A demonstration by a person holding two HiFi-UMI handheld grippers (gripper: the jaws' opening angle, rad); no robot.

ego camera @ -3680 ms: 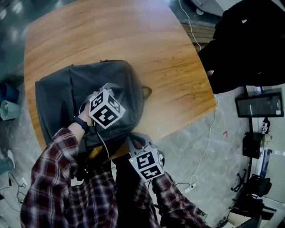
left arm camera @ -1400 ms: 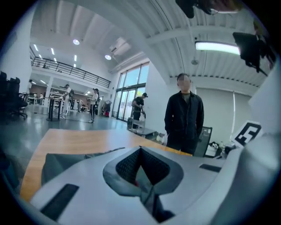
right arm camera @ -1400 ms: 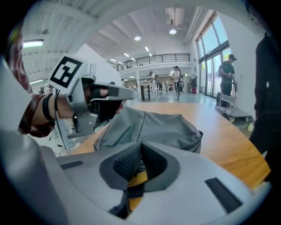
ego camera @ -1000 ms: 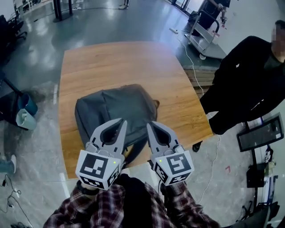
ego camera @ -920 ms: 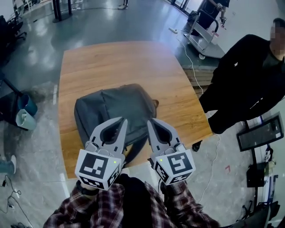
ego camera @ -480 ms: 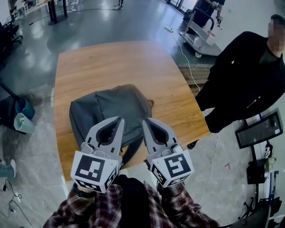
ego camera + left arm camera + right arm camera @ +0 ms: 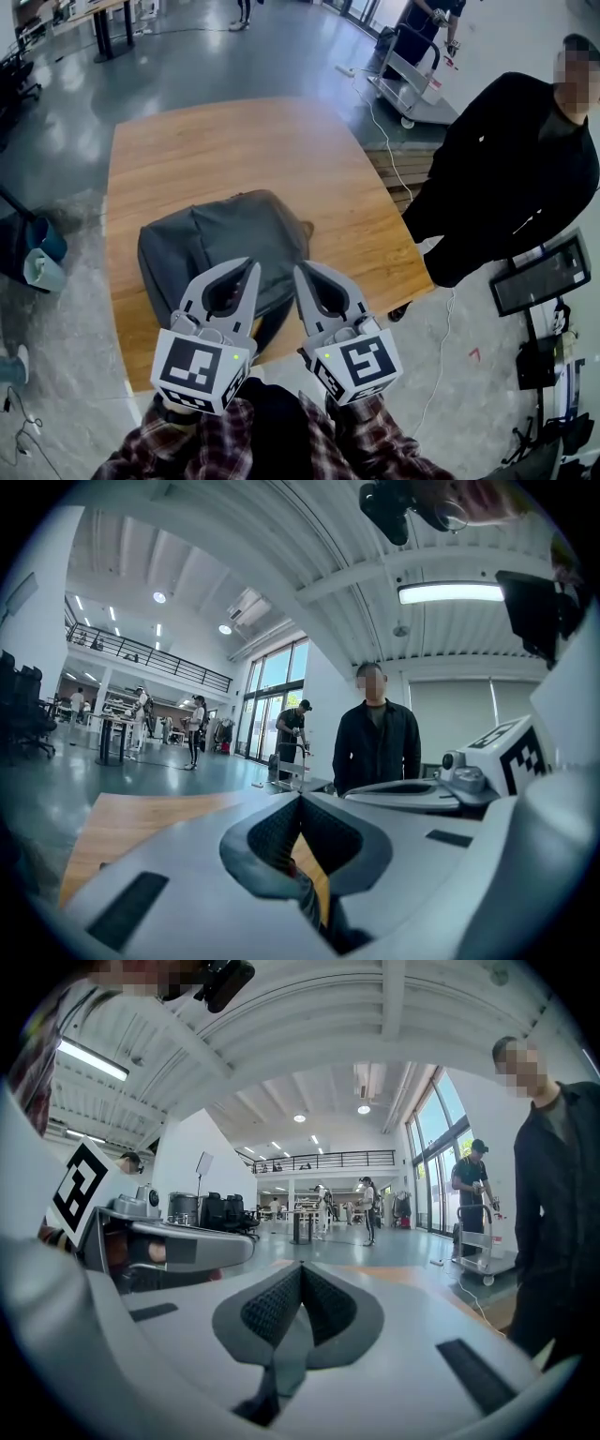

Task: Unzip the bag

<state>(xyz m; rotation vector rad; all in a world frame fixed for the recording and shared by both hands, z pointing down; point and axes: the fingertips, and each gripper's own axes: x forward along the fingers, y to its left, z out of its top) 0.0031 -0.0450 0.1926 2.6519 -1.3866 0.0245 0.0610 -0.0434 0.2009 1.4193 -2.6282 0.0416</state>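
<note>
One bag lies flat on the table, close to the near edge. Its long axis runs roughly left to right across our head view. The handle end points right, toward a person in black who stands beside the table's right side. We hold both grippers raised in front of us, off the bag and touching nothing. Our left gripper has its jaws pressed tip to tip with nothing between them. Our right gripper is the same, jaws together and empty. The two sit side by side, tips pointing away from us.
</note>
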